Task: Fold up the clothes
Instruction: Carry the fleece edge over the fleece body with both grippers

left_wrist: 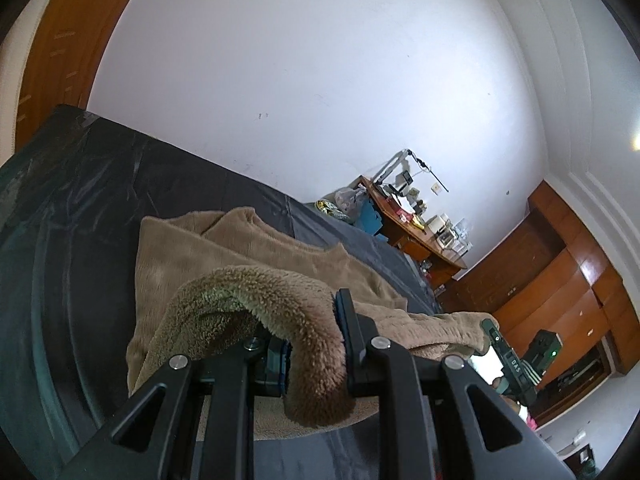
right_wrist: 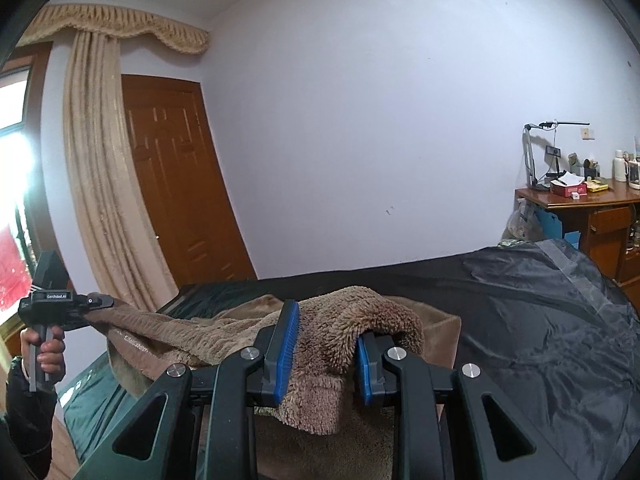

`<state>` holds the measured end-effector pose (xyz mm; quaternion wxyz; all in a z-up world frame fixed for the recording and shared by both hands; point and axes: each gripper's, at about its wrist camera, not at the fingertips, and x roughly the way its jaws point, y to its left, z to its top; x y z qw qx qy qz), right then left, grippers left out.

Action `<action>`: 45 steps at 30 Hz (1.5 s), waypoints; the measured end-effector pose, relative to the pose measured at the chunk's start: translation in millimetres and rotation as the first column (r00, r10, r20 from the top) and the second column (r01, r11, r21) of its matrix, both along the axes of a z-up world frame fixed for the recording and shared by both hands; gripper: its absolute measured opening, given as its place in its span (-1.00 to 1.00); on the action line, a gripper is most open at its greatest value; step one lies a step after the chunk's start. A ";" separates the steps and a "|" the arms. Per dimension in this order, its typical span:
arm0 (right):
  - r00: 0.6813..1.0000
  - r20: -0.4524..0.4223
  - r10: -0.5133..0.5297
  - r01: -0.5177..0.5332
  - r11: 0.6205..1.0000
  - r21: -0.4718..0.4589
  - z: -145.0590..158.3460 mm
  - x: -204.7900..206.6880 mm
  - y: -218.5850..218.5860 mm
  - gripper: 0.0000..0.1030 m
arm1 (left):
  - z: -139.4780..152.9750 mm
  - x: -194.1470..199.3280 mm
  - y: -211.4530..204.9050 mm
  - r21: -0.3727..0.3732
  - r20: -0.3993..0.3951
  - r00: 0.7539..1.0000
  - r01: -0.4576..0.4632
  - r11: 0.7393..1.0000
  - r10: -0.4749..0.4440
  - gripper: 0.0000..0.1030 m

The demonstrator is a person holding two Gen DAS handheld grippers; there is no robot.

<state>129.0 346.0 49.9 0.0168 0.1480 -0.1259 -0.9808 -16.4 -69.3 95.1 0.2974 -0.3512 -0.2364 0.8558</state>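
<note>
A tan fleece garment point(left_wrist: 248, 248) lies on a surface under a black cover point(left_wrist: 80, 200); its near edge is lifted off the cover. My left gripper point(left_wrist: 316, 332) is shut on a thick fold of that edge, which drapes over and hides its left finger. My right gripper point(right_wrist: 328, 328) is shut on another bunch of the same garment point(right_wrist: 192, 332) between its blue pads point(right_wrist: 288, 340). Each view shows the other gripper: the right gripper point(left_wrist: 490, 330) at the right, the left gripper point(right_wrist: 100, 302) at the left in a person's hand point(right_wrist: 44, 348). The fleece hangs stretched between them.
A cluttered wooden desk point(right_wrist: 580, 200) with a lamp stands beyond the far end of the black cover point(right_wrist: 540, 320). A wooden door point(right_wrist: 180, 184) and a beige curtain point(right_wrist: 100, 180) are on the left. Wooden cabinets point(left_wrist: 560, 292) line the wall at the right.
</note>
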 end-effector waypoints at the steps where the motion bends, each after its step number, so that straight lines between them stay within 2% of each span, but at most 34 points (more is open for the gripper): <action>1: 1.000 0.001 -0.004 0.004 1.000 -0.004 2.0 -6.4 1.7 -0.46 | 1.6 -7.8 0.1 0.005 0.004 1.000 -0.006 1.000 0.006 -0.57; 8: 0.999 0.022 -0.047 0.047 0.999 -0.002 13.4 -67.8 10.4 -0.47 | 6.8 -71.0 3.1 0.017 0.020 0.998 -0.061 0.998 0.061 -0.57; 13: 0.993 0.073 -0.090 0.092 0.996 -0.022 8.4 -120.8 24.1 -0.47 | -10.2 -118.8 8.4 0.026 0.079 0.994 -0.075 0.997 0.073 -0.57; 18: 0.979 0.160 -0.126 0.136 0.989 -0.056 -14.0 -167.1 41.0 -0.46 | -35.9 -164.5 16.5 0.009 0.148 0.985 -0.087 0.996 0.085 -0.57; 22: 0.963 0.224 -0.148 0.161 0.986 -0.039 -33.5 -195.8 46.3 -0.47 | -61.2 -197.4 24.2 -0.015 0.202 0.974 -0.104 0.994 0.105 -0.57; 25: 0.940 0.299 -0.163 0.179 0.984 -0.025 -55.5 -217.4 52.4 -0.47 | -86.7 -218.5 29.6 -0.032 0.252 0.960 -0.117 0.993 0.122 -0.57; 31: 0.880 0.437 -0.184 0.210 0.978 -0.012 -101.1 -236.8 58.4 -0.46 | -136.0 -239.7 35.4 -0.062 0.337 0.929 -0.138 0.988 0.151 -0.57; 33: 0.871 0.457 -0.180 0.215 0.976 -0.026 -108.3 -237.7 59.5 -0.46 | -148.6 -242.5 33.9 -0.055 0.358 0.921 -0.146 0.988 0.156 -0.57; 37: 0.864 0.472 -0.174 0.206 0.978 -0.016 -110.2 -238.6 57.7 -0.45 | -157.2 -241.5 35.2 -0.044 0.364 0.920 -0.136 0.990 0.143 -0.53; 40: 0.866 0.474 -0.159 0.191 0.981 -0.021 -109.6 -238.3 55.0 -0.35 | -153.9 -238.7 37.1 -0.029 0.364 0.925 -0.111 0.993 0.113 -0.30; 42: 0.872 0.469 -0.143 0.179 0.983 -0.034 -106.7 -234.8 53.5 0.03 | -150.2 -236.2 36.9 -0.015 0.366 0.925 -0.100 0.995 0.098 -0.02; 43: 0.877 0.462 -0.134 0.172 0.984 -0.040 -104.1 -232.2 52.4 0.10 | -146.2 -234.2 35.6 -0.004 0.366 0.925 -0.103 0.995 0.097 0.08; 45: 0.887 0.445 -0.120 0.155 0.987 -0.043 -97.9 -226.9 50.8 0.24 | -137.4 -232.6 32.0 0.011 0.366 0.924 -0.120 0.993 0.107 0.55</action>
